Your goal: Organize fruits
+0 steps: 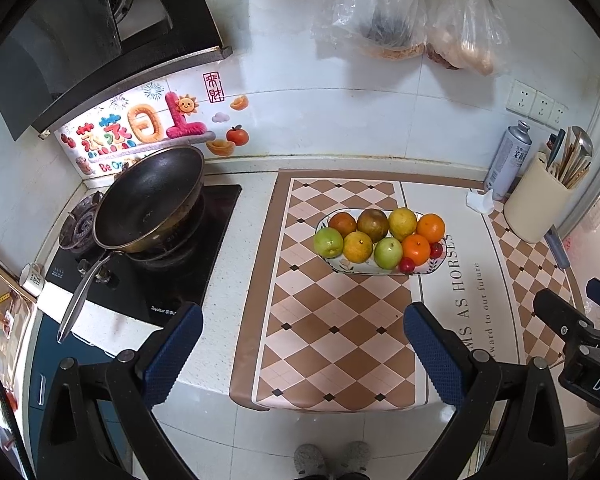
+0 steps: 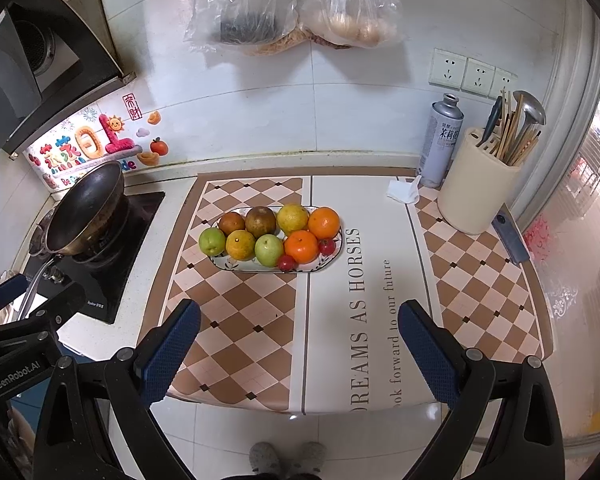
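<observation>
Fruit filled an oval plate (image 1: 381, 270) near the middle of the surface (image 1: 236, 264), the plate resting on a checked brown-and-cream mat (image 1: 332, 336) that reached the surface's front edge. In the back row lay two dark brownish fruits (image 1: 373, 220), a yellow citrus (image 1: 402, 223) and an orange (image 1: 431, 228). In the front row sat a green apple (image 1: 328, 242), a yellow-orange citrus (image 1: 358, 246), a second green apple (image 1: 388, 253) and a second orange (image 1: 416, 249). Two small red fruits (image 1: 407, 265) lay at the plate's right end, touching the oranges. All the pieces were packed close, touching their neighbours.

The left claw (image 1: 303, 350) hung over the front part of the mat, spread wide, with nothing between its blue-padded fingers (image 1: 174, 350). The right claw (image 2: 299, 346) was likewise spread wide and empty, over the printed panel of the mat, well short of the plate. Each claw showed at the edge of the other's view, side by side.

To the left a dark wok (image 1: 150, 202) sat tilted on a black gas hob (image 1: 148, 276), its long handle pointing toward the front. At the back right stood a grey spray can (image 2: 440, 142) just beside a cream utensil holder (image 2: 474, 188) filled with chopsticks and a ladle, with a crumpled white tissue (image 2: 404, 192) near the can. Two clear plastic bags (image 2: 292, 4) hung on the tiled wall above. A person's grey slippers (image 2: 286, 458) showed on the floor below.
</observation>
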Motion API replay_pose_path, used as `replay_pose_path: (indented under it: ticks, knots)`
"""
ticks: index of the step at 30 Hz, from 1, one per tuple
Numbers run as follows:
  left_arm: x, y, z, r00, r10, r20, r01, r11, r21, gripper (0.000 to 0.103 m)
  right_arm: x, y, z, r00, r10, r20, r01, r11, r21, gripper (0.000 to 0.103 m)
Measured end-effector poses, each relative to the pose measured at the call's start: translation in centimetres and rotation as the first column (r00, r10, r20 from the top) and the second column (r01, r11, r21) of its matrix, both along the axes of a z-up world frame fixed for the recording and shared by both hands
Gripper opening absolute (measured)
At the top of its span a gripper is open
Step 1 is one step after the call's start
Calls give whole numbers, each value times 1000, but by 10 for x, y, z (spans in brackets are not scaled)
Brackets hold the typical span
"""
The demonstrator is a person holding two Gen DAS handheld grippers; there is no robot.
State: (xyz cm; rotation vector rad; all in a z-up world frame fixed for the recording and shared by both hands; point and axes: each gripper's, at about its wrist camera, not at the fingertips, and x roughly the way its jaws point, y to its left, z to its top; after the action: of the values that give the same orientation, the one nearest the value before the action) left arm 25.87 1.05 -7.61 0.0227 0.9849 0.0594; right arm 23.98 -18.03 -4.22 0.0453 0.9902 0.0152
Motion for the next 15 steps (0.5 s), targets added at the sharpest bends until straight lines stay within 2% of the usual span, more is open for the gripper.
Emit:
replay_pose_path:
  ticks: [15]
  knots:
    - [-1, -2, 2, 1000, 1, -3, -1, 1000, -12, 103, -1, -1, 0, 1000, 0, 2, 0, 1000, 3, 101]
